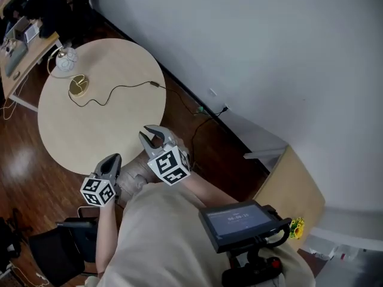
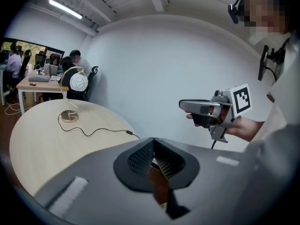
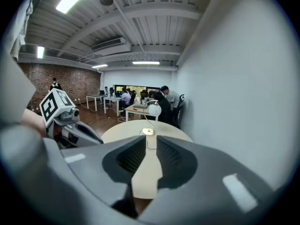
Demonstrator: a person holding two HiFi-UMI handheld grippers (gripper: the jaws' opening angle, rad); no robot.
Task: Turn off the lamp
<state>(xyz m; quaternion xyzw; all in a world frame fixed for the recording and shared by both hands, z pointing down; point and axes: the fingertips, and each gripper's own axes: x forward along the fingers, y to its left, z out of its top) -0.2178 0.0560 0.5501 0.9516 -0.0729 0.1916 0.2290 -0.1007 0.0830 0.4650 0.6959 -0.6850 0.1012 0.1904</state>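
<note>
The work surface is a round, pale wooden table (image 1: 119,130) on a dark wood floor (image 1: 24,160), close to a white wall (image 1: 269,40).

Tool state:
- My left gripper (image 1: 112,162) is at the table's near edge. Its jaws meet at the tips and have nothing between them.
- My right gripper (image 1: 147,134) is just beside it, slightly further forward. Its jaws stand partly apart and grip nothing; only the tabletop shows through the gap.

Task item:
- The lamp (image 1: 67,58) stands well ahead of both grippers, on the far side of the table. It is in line with the right gripper's jaw gap, and ahead and to the left of the left gripper.
- It has a white globe shade with faint line markings, a thin curved stem and a round brass base (image 1: 78,85).
- I cannot tell whether the lamp is lit.
- A black cord (image 1: 119,88) leaves the base and snakes across the tabletop. It reaches a small inline switch (image 1: 155,84) near the table's wall-side edge.
- The switch lies nearer to my grippers than the lamp does, but apart from both.
</note>
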